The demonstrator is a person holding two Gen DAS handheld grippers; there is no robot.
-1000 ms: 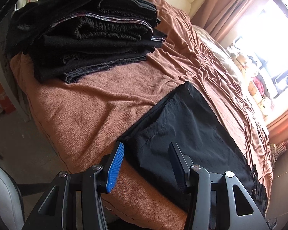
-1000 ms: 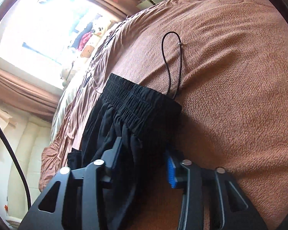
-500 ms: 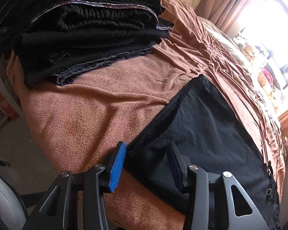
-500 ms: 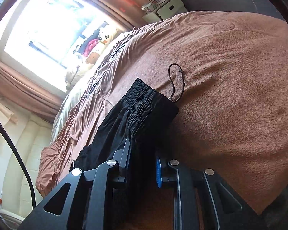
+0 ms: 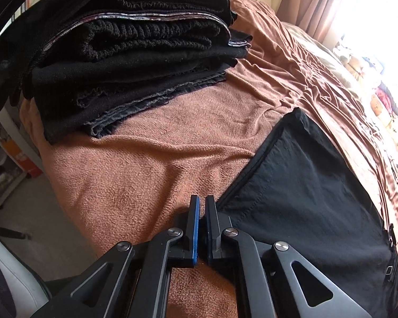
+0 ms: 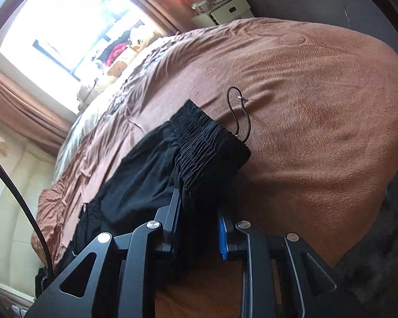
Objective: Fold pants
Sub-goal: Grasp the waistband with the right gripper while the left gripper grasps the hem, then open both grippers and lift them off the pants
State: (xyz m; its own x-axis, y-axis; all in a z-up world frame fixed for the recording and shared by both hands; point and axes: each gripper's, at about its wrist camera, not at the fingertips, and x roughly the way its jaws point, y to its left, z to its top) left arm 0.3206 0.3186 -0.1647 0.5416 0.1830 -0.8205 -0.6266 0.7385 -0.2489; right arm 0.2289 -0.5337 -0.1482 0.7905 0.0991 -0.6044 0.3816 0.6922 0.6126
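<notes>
1. On the brown blanket, one stack of folded dark clothes sits at eleven o'clock in the left view.
2. One pair of black pants lies at three o'clock; the left gripper has just closed, jaws together on its hem corner.
3. Right gripper, jaws lately widening slightly, clamps the gathered waistband; one drawstring loops at one o'clock.

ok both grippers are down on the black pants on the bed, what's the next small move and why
Probably lift both ends a little and carry them across to fold the pants in half. The left gripper has just closed at the hem corner, though whether cloth is caught there is unclear. The right gripper has the bunched waistband between its fingers. The blanket beside them is bare.
</notes>
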